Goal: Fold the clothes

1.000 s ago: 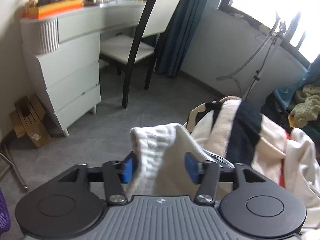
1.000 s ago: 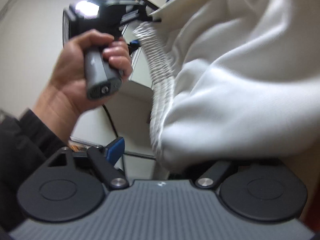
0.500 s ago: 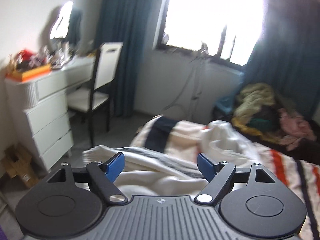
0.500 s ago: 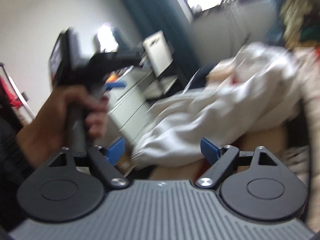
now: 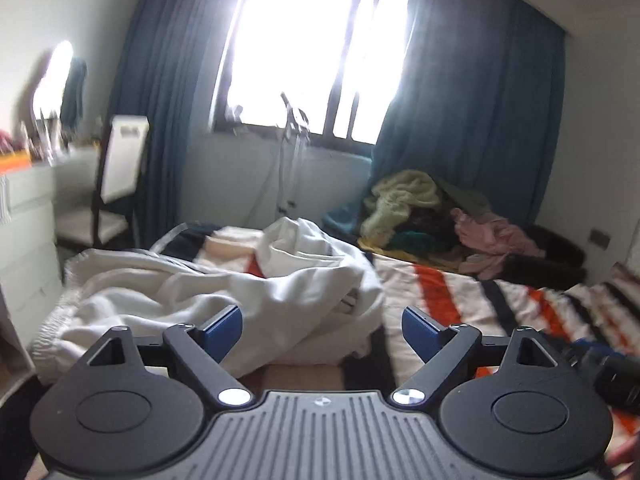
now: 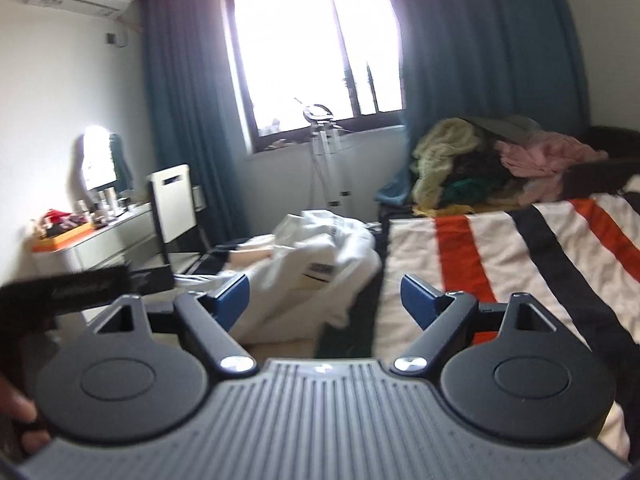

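Both grippers have let go of the rumpled white knit garment [image 5: 224,280] since a second ago, when the left one pinched its ribbed hem and the right one was buried in its folds. Now the left gripper [image 5: 322,326] hangs with blue pads spread wide and nothing between them, and the right gripper [image 6: 325,296] is likewise wide and empty.

That garment lies in a soft, creased heap at the bed's left foot corner, its ribbed edge spilling toward the bed's left edge (in the right wrist view it is blurred). It rests on the striped cream, orange and black bedspread [image 5: 452,292], whose flat woven middle and right side are bare, open room for laying cloth out.

At the bed's far edge under the window sits a lumpy pile of mixed clothes [image 5: 436,220], pale green, dark and pink. Beyond the bed's left edge stand a white-backed chair with dark frame [image 5: 120,160] and a smooth white dresser [image 5: 24,216], with floor between them and the bed
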